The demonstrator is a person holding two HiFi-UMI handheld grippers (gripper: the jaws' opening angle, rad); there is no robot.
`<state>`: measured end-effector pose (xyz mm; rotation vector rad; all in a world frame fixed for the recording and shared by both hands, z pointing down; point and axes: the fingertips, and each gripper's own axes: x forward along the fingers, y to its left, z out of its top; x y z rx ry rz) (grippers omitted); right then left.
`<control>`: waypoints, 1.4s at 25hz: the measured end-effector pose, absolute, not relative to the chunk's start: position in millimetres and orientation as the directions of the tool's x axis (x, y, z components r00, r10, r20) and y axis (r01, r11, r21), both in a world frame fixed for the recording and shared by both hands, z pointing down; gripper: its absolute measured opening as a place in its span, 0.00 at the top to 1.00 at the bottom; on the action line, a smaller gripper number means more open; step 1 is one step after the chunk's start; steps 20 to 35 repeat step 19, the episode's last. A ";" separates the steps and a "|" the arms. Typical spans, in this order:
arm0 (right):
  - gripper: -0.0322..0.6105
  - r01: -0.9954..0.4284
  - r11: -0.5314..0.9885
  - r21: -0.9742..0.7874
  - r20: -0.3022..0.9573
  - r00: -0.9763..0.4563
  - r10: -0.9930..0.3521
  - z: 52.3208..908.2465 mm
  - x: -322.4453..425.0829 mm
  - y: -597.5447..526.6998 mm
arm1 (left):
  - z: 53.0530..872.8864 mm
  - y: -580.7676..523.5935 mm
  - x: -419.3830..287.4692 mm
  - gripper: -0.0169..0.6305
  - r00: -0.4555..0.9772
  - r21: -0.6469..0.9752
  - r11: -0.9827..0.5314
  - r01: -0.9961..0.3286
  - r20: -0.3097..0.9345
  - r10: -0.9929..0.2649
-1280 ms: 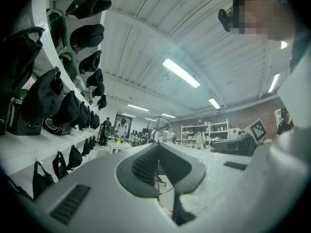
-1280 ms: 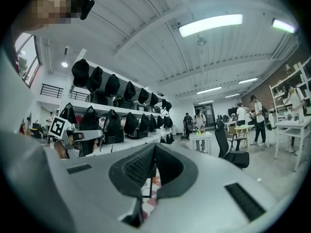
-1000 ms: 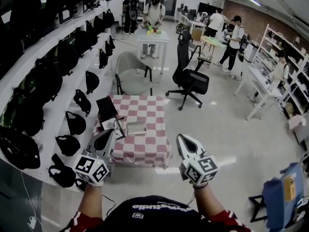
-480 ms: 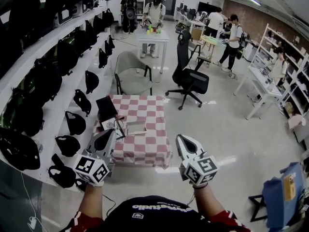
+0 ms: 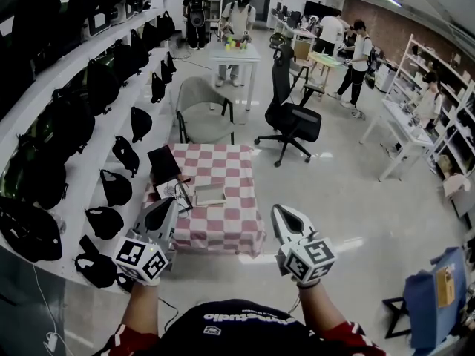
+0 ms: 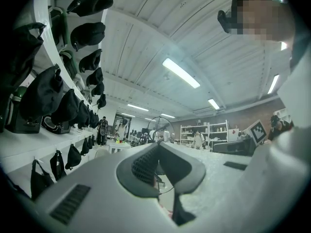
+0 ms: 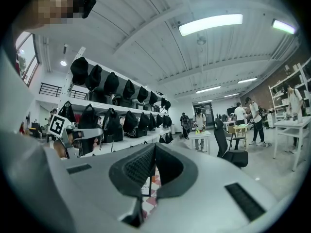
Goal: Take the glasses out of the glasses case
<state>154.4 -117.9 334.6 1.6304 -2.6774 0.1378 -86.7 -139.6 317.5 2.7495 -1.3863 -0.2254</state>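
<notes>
Far left, black bags (image 5: pixel 70 124) line the shelves. The left gripper (image 5: pixel 166 209) hovers at the checkered table's (image 5: pixel 231 227) near edge, jaws pressed together, gripping nothing. The glasses case (image 5: pixel 210 195) lies on the cloth just beyond it. The right gripper (image 5: pixel 283 215) hangs off the table's corner, jaws likewise closed, empty.

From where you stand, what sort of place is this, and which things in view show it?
Most likely a shared lab or workshop, not a home: long wall shelves lined with black bags, white work tables with people standing at them, and a rolling office chair.
</notes>
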 end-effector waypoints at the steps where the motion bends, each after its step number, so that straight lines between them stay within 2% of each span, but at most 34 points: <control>1: 0.95 -0.887 0.456 -0.074 0.049 -0.460 -0.887 335.0 154.5 -118.1 | 318.4 -139.9 -86.7 0.96 0.586 0.116 -0.595 -0.795 -0.104 -0.804; 35: 0.95 -0.904 0.420 -0.078 0.042 -0.424 -0.905 323.8 153.6 -119.9 | 321.9 -140.0 -85.4 0.96 0.589 0.118 -0.598 -0.793 -0.105 -0.801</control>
